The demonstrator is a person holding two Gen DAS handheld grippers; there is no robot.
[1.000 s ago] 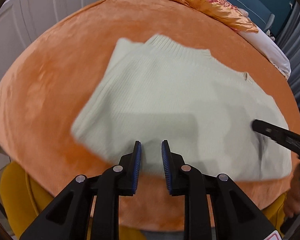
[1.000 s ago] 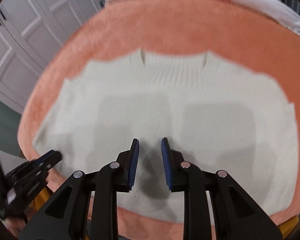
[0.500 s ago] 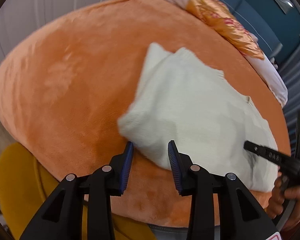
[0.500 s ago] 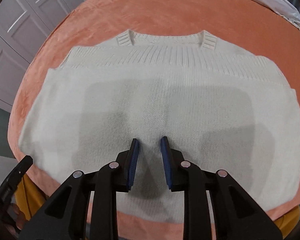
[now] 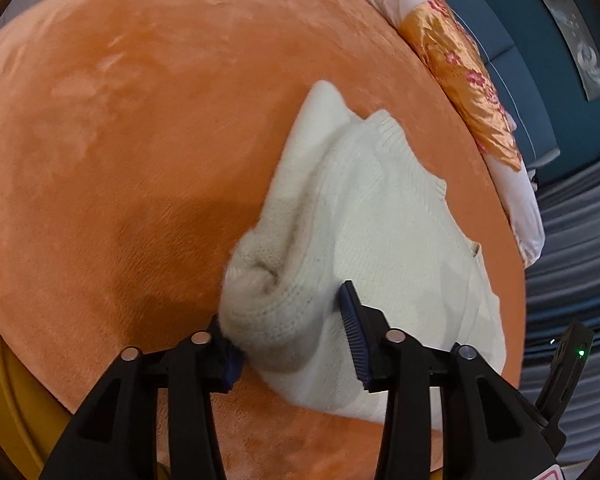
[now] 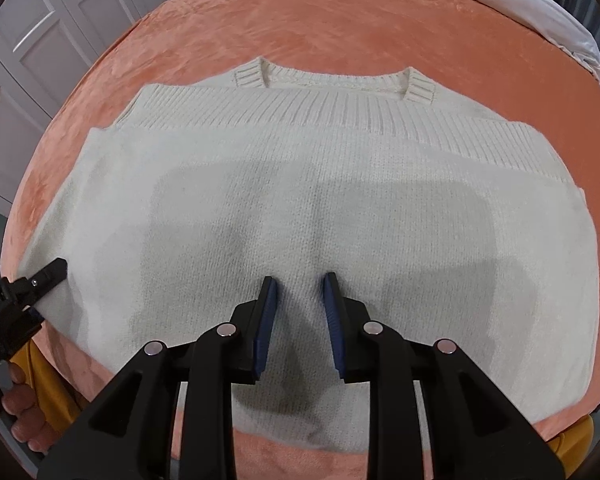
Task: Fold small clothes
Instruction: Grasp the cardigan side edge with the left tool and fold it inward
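A cream knitted sweater [image 6: 300, 184] lies flat on an orange plush bed cover [image 6: 300, 20], neckline away from me. My left gripper [image 5: 288, 340] is at the sweater's near left corner [image 5: 276, 312], which bunches between its wide-apart jaws; the left pad is partly hidden by the knit. It also shows in the right wrist view [image 6: 40, 280] at the sweater's left edge. My right gripper [image 6: 298, 312] hovers over the sweater's lower middle with its jaws a little apart and nothing between them.
An orange floral pillow [image 5: 472, 80] and white bedding [image 5: 520, 200] lie at the far end of the bed. White closet doors [image 6: 40, 40] stand at the left. Yellow fabric [image 5: 4, 400] shows below the bed's near edge.
My left gripper has moved left to the sweater's corner, and the knit now bunches between its jaws. My right gripper has dropped closer to the sweater's middle.
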